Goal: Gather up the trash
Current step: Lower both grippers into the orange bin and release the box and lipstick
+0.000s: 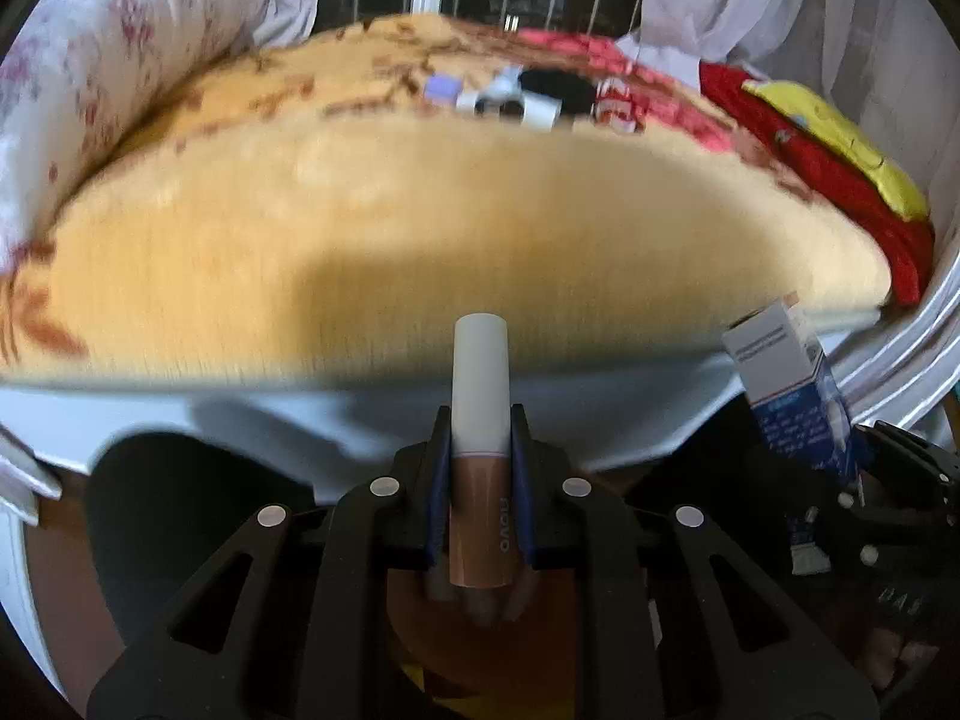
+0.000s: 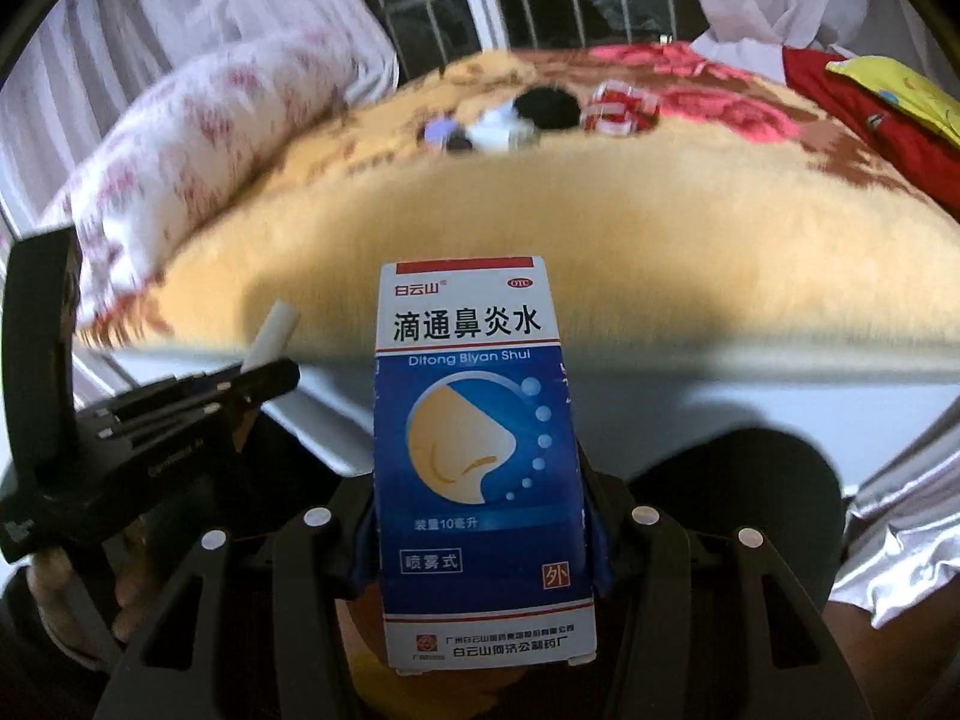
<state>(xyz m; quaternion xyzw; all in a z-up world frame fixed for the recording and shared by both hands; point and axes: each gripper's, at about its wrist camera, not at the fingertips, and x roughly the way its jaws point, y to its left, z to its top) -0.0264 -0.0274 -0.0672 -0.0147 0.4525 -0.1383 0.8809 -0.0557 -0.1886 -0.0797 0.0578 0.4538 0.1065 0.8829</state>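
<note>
We see our left gripper (image 1: 480, 450) clamped on a slim cosmetic tube (image 1: 480, 438), its blue pads (image 1: 441, 480) pressing the brown lower part from both sides while the white cap stands up past the fingertips. The jaws are drawn nearly together around it. Our right gripper (image 2: 483, 516) is closed on a blue and white medicine box (image 2: 480, 456), held upright with its printed face toward the camera; the jaws stand part-way apart, as wide as the box. From the left wrist view the same box shows at the right edge, tilted. Both grippers hang over the near edge of a bed (image 1: 420, 240) covered with a yellow blanket. Farther back on the blanket lies a small cluster of litter (image 1: 510, 102): white pieces, something dark and round, a red and white wrapper; it is too blurred to name with confidence. A flowered pillow (image 1: 108, 60) lies at the left.
</note>
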